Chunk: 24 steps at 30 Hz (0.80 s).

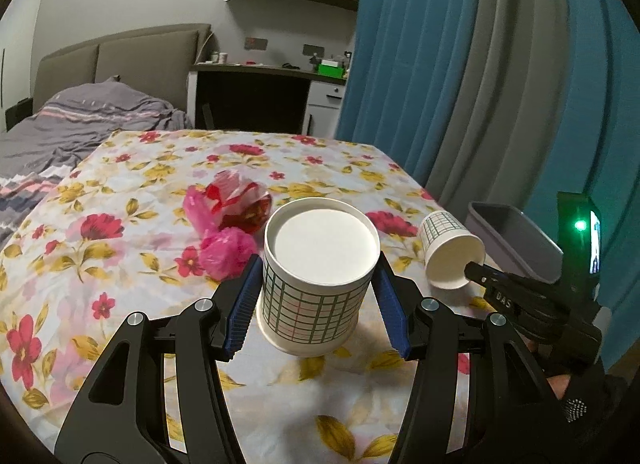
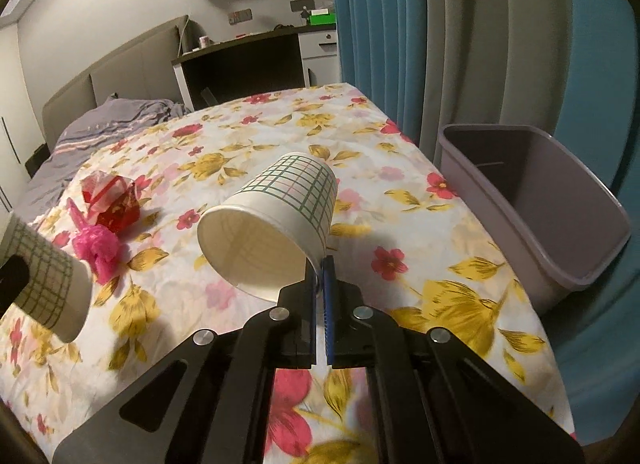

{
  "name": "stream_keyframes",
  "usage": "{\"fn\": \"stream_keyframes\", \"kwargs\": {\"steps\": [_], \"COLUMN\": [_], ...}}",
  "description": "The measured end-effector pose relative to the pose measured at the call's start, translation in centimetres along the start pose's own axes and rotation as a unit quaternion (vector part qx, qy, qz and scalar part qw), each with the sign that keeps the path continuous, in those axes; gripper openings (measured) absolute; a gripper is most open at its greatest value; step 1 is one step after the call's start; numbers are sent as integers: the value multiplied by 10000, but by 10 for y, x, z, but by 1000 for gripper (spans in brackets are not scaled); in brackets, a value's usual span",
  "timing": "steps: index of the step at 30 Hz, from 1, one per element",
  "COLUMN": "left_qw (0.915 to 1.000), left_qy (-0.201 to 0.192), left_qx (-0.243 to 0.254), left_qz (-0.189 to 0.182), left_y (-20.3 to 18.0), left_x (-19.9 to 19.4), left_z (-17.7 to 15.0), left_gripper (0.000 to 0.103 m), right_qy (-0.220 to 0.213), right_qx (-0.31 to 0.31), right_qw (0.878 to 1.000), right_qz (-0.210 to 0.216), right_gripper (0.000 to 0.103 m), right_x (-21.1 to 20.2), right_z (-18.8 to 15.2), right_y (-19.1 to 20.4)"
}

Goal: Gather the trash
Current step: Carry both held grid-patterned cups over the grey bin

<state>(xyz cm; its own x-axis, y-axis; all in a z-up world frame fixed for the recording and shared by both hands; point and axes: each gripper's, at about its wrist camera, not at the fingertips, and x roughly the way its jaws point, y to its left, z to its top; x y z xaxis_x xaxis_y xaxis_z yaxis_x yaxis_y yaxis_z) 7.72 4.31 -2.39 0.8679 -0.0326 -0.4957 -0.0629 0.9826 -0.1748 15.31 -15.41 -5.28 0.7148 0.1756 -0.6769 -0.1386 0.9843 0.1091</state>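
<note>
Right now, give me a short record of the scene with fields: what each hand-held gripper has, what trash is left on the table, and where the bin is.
left hand-held gripper: grips upside-down paper cup by its sides
right hand-held gripper: pinches rim of second paper cup
trash left on table: pink bag, red-and-white wrapper
surface: floral tablecloth
bin: grey bin, beside the table's right edge
bin contents: none visible

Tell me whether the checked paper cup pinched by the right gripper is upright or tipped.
Tipped. The checked paper cup lies sideways, its open mouth facing the camera, with the right gripper pinching its rim.
</note>
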Motion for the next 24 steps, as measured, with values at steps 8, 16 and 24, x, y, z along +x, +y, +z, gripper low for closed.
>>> {"fn": "stream_keyframes", "kwargs": {"steps": [8,16,24], "left_qw": [9997,9987,9964], "left_qy": [58,85,-13], "left_qx": [210,426,664], "left_qz": [-132,-255,-519], "left_y": [-26,-53,-92], "left_x": [2,3,4], "left_z": [-1,1,13], "left_gripper": [54,54,54], "right_qy": [-134,-269,-463], "right_qx": [-2,91,186], "right_qw": [9999,9995,9987], "right_qz": [108,126,26], "right_gripper": [4,4,4], "right_x": [-22,-39,-57], "right_z": [-5,-5,1], "right_y": [-14,-31,-60]}}
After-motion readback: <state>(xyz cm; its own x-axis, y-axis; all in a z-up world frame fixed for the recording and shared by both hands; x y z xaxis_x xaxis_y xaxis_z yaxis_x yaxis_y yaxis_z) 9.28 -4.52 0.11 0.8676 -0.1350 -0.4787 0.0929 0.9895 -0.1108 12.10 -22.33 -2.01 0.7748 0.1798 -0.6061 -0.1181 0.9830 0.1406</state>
